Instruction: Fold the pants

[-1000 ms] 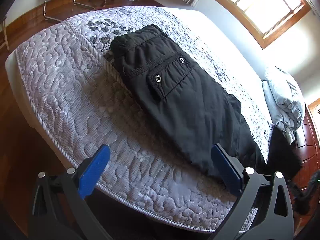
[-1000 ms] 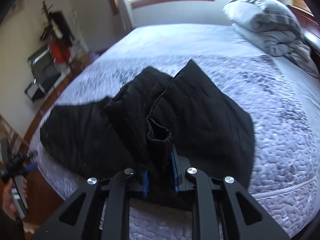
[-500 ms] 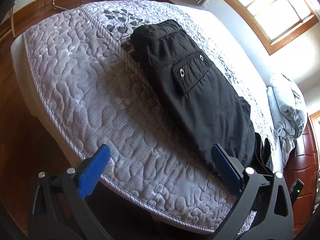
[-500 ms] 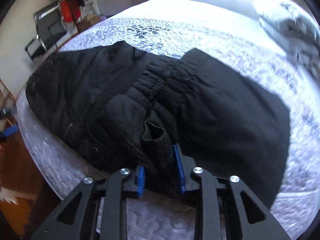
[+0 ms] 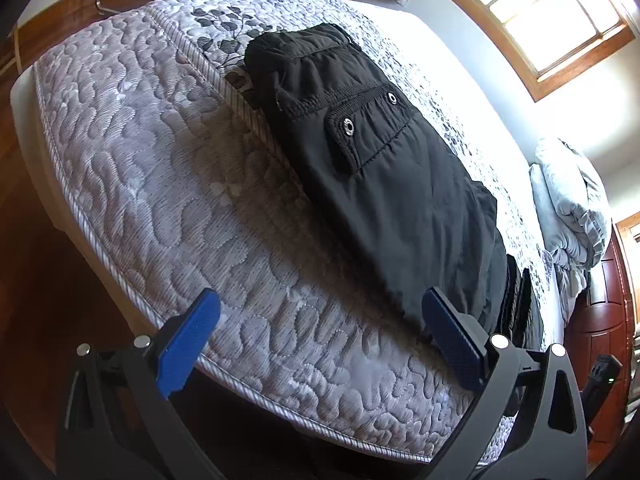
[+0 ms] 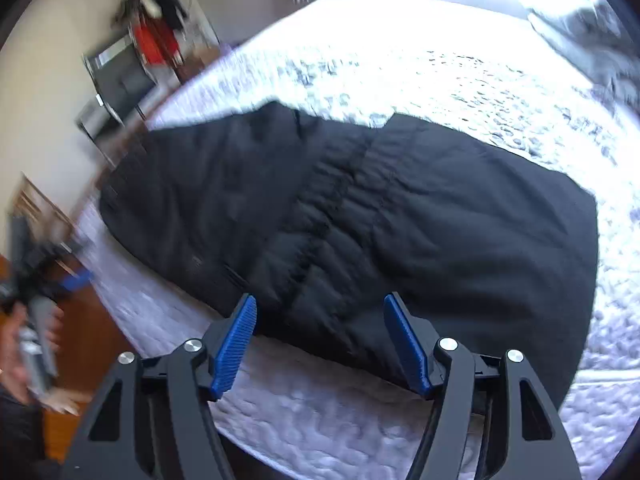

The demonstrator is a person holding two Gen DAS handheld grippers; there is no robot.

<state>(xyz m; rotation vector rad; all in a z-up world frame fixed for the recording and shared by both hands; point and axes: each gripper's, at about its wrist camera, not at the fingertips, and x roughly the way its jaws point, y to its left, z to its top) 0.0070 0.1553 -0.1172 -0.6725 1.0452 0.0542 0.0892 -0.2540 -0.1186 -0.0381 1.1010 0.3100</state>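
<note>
- Left wrist view: the left gripper [image 5: 320,338] hovers spread wide and empty off the mattress [image 5: 168,184] edge; the pants [image 5: 380,168] lie ahead-right, long axis running away along that edge.
- Right wrist view: the right gripper [image 6: 320,336], jaws just opened and released, stands over the pants' [image 6: 400,216] near edge; long axis left to right.

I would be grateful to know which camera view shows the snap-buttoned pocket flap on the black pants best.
The left wrist view: it is sharp, and the pocket flap lies plainly visible on the pants, both snaps showing. The right wrist view is blurred; there the pants show only dark folds, no flap discernible.
</note>
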